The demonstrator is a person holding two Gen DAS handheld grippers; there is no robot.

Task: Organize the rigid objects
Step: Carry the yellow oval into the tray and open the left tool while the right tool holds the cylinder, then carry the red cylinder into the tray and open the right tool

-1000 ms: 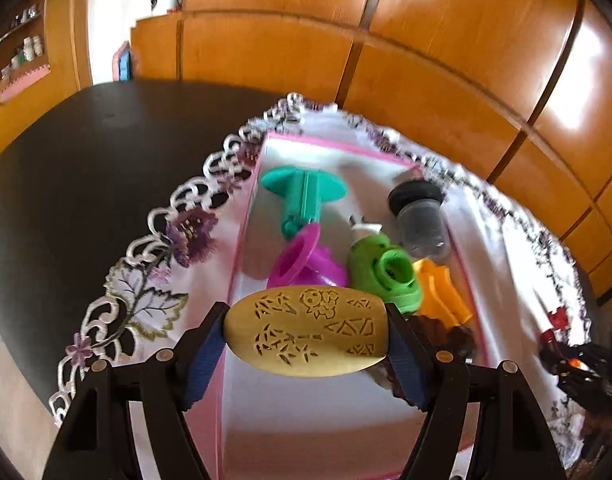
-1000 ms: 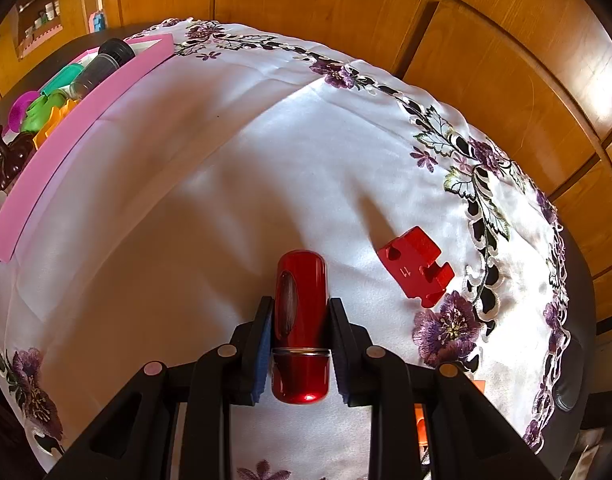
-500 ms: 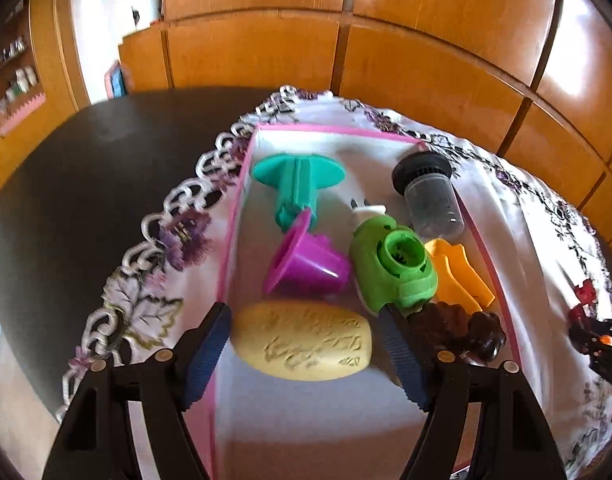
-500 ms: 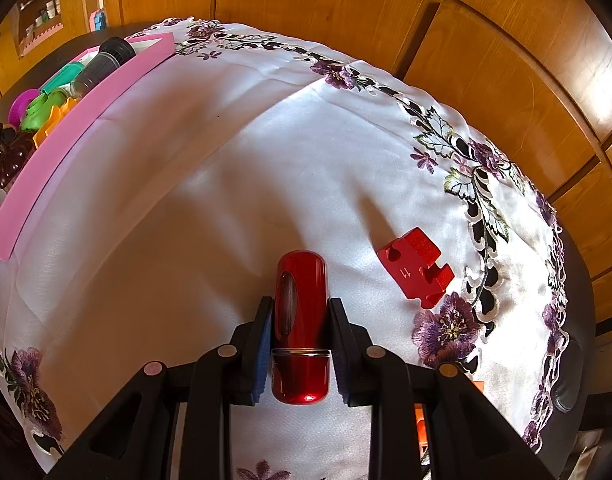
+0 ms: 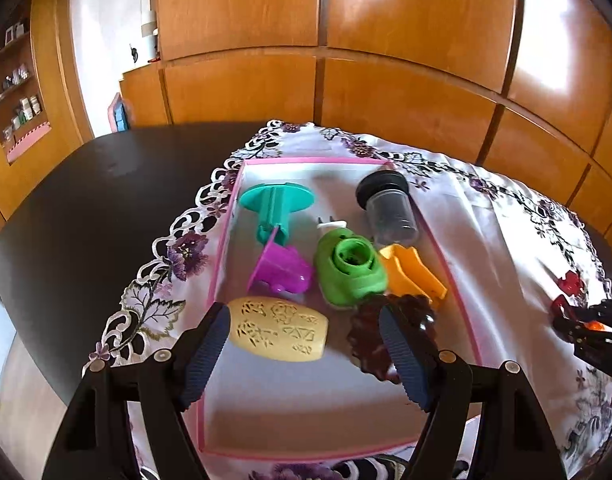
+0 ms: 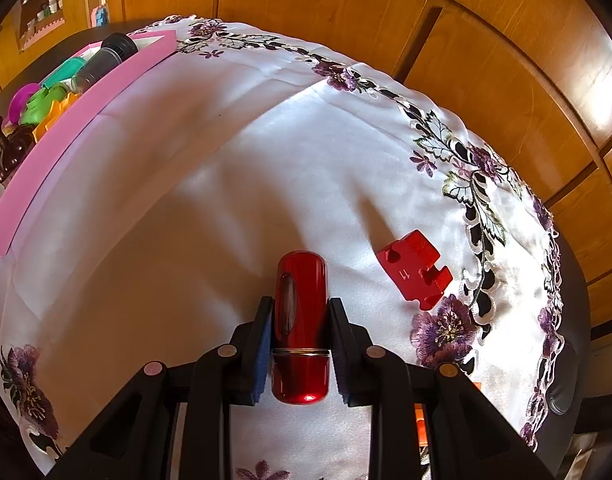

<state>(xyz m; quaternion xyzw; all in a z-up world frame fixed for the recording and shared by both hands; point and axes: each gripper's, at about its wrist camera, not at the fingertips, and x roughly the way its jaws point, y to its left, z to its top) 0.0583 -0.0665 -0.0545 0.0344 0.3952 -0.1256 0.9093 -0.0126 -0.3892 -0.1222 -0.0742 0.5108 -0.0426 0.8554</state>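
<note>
Right, nearest us the right gripper (image 6: 300, 336) pinches a red metal cylinder (image 6: 301, 328) at mid-body, above the white embroidered tablecloth (image 6: 226, 200). We judge the cylinder stiff, glossy and probably slick, so a hold across the round body near the seam ring looks safest. Just right of it a red puzzle block (image 6: 414, 270) lies on the cloth: light and hard, we guess, best taken by its flat faces.

Our left gripper (image 5: 304, 354) is spread, pinching nothing. The yellow carved oval (image 5: 280, 328) lies loose in the pink tray (image 5: 461, 308), nearer the left pad. Beyond it sit a purple cup (image 5: 284, 268), green piece (image 5: 351, 270), orange piece (image 5: 415, 276), teal piece (image 5: 276, 208) and dark jar (image 5: 387, 208).

The right finger half hides a dark brown piece (image 5: 369, 336), and we cannot identify it. The tray's near edge is blocked.
</note>
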